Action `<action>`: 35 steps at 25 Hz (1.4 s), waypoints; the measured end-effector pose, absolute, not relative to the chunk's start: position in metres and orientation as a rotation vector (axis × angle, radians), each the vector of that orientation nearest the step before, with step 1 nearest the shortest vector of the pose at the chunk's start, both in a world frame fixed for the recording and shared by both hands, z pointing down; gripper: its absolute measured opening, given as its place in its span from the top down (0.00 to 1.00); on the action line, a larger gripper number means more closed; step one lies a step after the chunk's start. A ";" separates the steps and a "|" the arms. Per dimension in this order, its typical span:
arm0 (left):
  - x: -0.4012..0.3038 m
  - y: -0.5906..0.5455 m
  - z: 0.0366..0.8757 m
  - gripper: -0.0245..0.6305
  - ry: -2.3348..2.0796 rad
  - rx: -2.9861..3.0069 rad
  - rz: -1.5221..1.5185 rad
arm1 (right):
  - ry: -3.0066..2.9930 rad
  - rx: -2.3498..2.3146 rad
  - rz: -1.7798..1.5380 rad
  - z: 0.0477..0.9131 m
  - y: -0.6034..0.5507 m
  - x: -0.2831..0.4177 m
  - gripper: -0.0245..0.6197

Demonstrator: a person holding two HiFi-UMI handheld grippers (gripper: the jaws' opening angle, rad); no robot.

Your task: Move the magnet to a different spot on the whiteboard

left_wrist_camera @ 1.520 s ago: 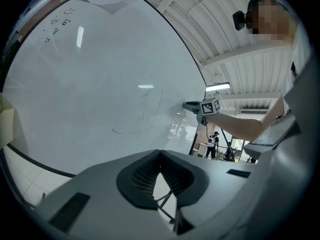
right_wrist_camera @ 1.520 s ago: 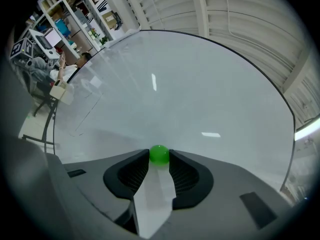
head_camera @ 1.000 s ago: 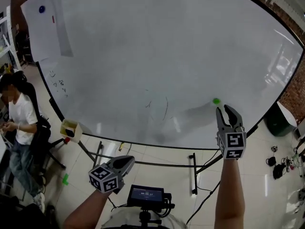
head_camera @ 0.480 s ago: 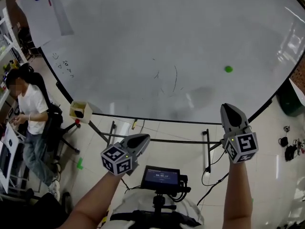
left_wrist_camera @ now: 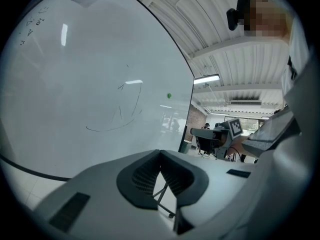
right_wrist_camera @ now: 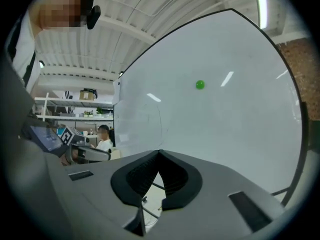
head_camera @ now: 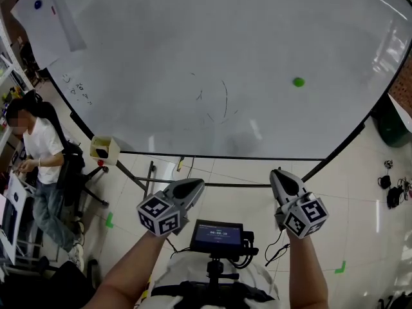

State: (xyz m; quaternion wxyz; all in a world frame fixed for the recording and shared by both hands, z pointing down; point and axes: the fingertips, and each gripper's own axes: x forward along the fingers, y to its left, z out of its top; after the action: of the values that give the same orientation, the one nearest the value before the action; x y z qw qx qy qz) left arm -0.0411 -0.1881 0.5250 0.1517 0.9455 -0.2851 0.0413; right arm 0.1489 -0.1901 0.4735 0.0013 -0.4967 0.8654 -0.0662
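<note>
A small green magnet (head_camera: 299,82) sticks to the right part of the big whiteboard (head_camera: 193,44), free of both grippers. It also shows as a green dot (left_wrist_camera: 169,95) in the left gripper view, and the right gripper view has the magnet (right_wrist_camera: 200,85) up on the board. My right gripper (head_camera: 281,176) hangs low in front of the board's lower edge, well below the magnet; its jaws are closing, tips together, nothing between them. My left gripper (head_camera: 190,187) is held low at the centre-left, shut and empty. Faint pen strokes (head_camera: 215,102) mark the board's middle.
A person (head_camera: 32,147) sits at the left beside a small yellow box (head_camera: 103,150). A paper sheet (head_camera: 48,18) with a blue magnet (head_camera: 37,4) hangs at the board's top left. A screen device (head_camera: 217,235) sits below me. A dark bin (head_camera: 393,124) stands at the right.
My right gripper has drawn back and down from just under the green magnet, and its jaws have gone from open to closed. The magnet stays on the board. The left gripper barely moved.
</note>
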 end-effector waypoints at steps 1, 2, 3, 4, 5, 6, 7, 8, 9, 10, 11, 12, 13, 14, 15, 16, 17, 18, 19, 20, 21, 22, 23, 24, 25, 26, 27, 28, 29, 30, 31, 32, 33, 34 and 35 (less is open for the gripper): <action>-0.039 -0.187 0.526 0.93 -0.817 2.713 0.119 | 2.714 -1.540 -0.227 0.477 -0.186 0.147 0.91; -0.037 -0.186 0.526 0.93 -0.816 2.714 0.119 | 2.712 -1.523 -0.244 0.480 -0.182 0.145 0.91; -0.036 -0.184 0.526 0.93 -0.814 2.714 0.119 | 2.712 -1.508 -0.259 0.482 -0.178 0.144 0.91; -0.034 -0.183 0.527 0.93 -0.813 2.716 0.120 | 2.712 -1.495 -0.271 0.485 -0.174 0.144 0.91; -0.033 -0.181 0.527 0.93 -0.813 2.717 0.120 | 2.712 -1.483 -0.283 0.487 -0.171 0.144 0.91; -0.031 -0.180 0.528 0.93 -0.813 2.717 0.120 | 2.711 -1.472 -0.293 0.489 -0.168 0.144 0.91; -0.030 -0.180 0.528 0.93 -0.814 2.716 0.119 | 2.710 -1.460 -0.303 0.490 -0.165 0.144 0.91; -0.030 -0.179 0.528 0.93 -0.817 2.714 0.119 | 2.708 -1.449 -0.313 0.492 -0.163 0.144 0.91; -0.029 -0.178 0.529 0.93 -0.819 2.710 0.118 | 2.707 -1.438 -0.322 0.493 -0.161 0.144 0.91; -0.028 -0.177 0.530 0.93 -0.820 2.708 0.119 | 2.708 -1.428 -0.329 0.494 -0.159 0.143 0.91; -0.026 -0.176 0.531 0.93 -0.820 2.706 0.121 | 2.710 -1.418 -0.333 0.495 -0.158 0.142 0.91; -0.024 -0.175 0.532 0.93 -0.818 2.705 0.123 | 2.712 -1.406 -0.338 0.495 -0.156 0.141 0.91; -0.023 -0.174 0.532 0.93 -0.816 2.703 0.125 | 2.714 -1.392 -0.343 0.496 -0.154 0.140 0.91; -0.020 -0.173 0.533 0.93 -0.814 2.702 0.126 | 2.715 -1.377 -0.349 0.496 -0.152 0.139 0.91; -0.018 -0.172 0.534 0.93 -0.812 2.700 0.125 | 2.716 -1.365 -0.354 0.497 -0.150 0.137 0.91; -0.015 -0.171 0.535 0.93 -0.809 2.699 0.125 | 2.718 -1.356 -0.357 0.498 -0.149 0.137 0.91; -0.012 -0.169 0.535 0.93 -0.804 2.698 0.127 | 2.720 -1.349 -0.362 0.500 -0.147 0.137 0.91; -0.009 -0.168 0.537 0.93 -0.798 2.697 0.129 | 2.720 -1.344 -0.367 0.501 -0.145 0.137 0.91; -0.006 -0.167 0.538 0.93 -0.791 2.697 0.133 | 2.720 -1.340 -0.374 0.503 -0.144 0.138 0.91; -0.003 -0.167 0.539 0.93 -0.785 2.696 0.136 | 2.719 -1.337 -0.383 0.505 -0.143 0.139 0.91; 0.000 -0.166 0.540 0.93 -0.781 2.695 0.138 | 2.717 -1.337 -0.391 0.506 -0.141 0.141 0.91; 0.003 -0.166 0.541 0.93 -0.777 2.693 0.138 | 2.714 -1.338 -0.399 0.508 -0.140 0.143 0.91; 0.006 -0.165 0.542 0.93 -0.774 2.692 0.138 | 2.711 -1.339 -0.404 0.509 -0.139 0.146 0.91; 0.009 -0.165 0.543 0.93 -0.770 2.692 0.138 | 2.709 -1.342 -0.407 0.509 -0.139 0.149 0.91; 0.012 -0.165 0.543 0.93 -0.765 2.693 0.140 | 2.705 -1.344 -0.407 0.510 -0.138 0.152 0.91; 0.016 -0.164 0.543 0.93 -0.760 2.695 0.142 | 2.702 -1.347 -0.406 0.509 -0.138 0.156 0.91; 0.019 -0.164 0.543 0.93 -0.756 2.696 0.144 | 2.698 -1.349 -0.404 0.509 -0.139 0.159 0.91; 0.022 -0.164 0.543 0.93 -0.754 2.698 0.145 | 2.696 -1.349 -0.401 0.509 -0.139 0.162 0.91; 0.024 -0.165 0.543 0.93 -0.753 2.698 0.145 | 2.695 -1.347 -0.400 0.508 -0.140 0.164 0.91; 0.026 -0.165 0.543 0.93 -0.754 2.698 0.146 | 2.696 -1.343 -0.399 0.508 -0.140 0.165 0.91; 0.027 -0.166 0.543 0.93 -0.756 2.698 0.146 | 2.699 -1.339 -0.398 0.508 -0.140 0.166 0.91; 0.028 -0.166 0.543 0.93 -0.759 2.697 0.146 | 2.701 -1.334 -0.396 0.509 -0.140 0.167 0.91; 0.029 -0.166 0.543 0.93 -0.762 2.697 0.147 | 2.703 -1.330 -0.396 0.509 -0.140 0.168 0.91; 0.030 -0.166 0.543 0.93 -0.764 2.696 0.148 | 2.705 -1.327 -0.397 0.509 -0.140 0.169 0.91; 0.032 -0.166 0.544 0.93 -0.767 2.695 0.149 | 2.707 -1.324 -0.398 0.510 -0.139 0.170 0.91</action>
State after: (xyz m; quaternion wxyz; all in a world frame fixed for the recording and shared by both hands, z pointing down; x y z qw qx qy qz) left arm 0.0319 -0.1665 0.5436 0.1669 0.9470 -0.2693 0.0525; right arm 0.1698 -0.1394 0.5103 0.0511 -0.4352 0.8893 -0.1307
